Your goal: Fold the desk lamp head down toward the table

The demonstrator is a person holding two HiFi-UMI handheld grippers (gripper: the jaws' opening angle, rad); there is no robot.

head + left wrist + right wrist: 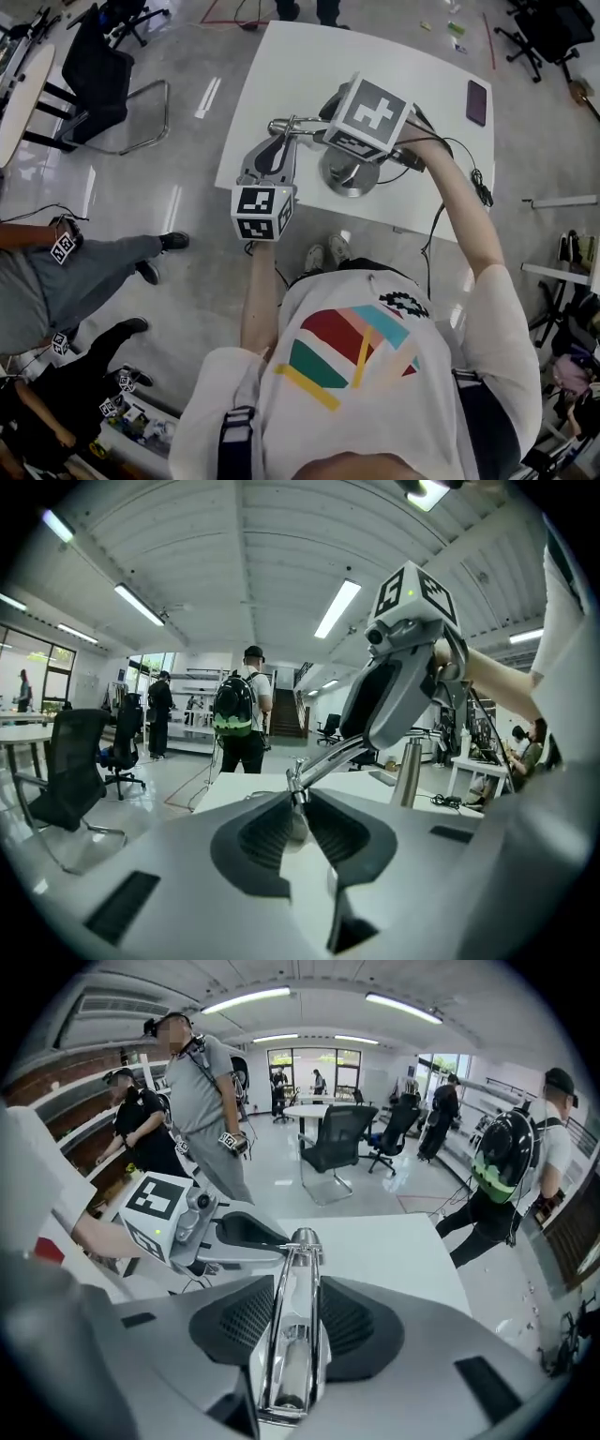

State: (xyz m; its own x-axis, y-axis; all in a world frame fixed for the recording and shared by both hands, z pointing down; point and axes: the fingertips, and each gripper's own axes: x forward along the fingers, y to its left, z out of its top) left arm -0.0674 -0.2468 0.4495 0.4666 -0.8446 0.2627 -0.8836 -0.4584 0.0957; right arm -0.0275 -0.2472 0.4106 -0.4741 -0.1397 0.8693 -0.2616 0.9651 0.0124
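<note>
One chrome desk lamp [350,175] stands mid white table [281,66], round base down. R tool [295,1307] clenched on its twin-rod arm, likely to steady it; L tool [300,808] clamped on the head end, prob. as leverage for folding.

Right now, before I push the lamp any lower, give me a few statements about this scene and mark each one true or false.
1. The left gripper and the right gripper are both clamped on the chrome desk lamp. True.
2. The lamp's round base stands on the white table. True.
3. The right gripper is open and empty. False: its jaws are shut on the lamp's chrome arm, which runs lengthwise between them.
4. The dark phone lies right against the lamp's base. False: the phone lies apart from it, near the table's far right corner.
5. A black office chair stands on the floor to the left of the table. True.
</note>
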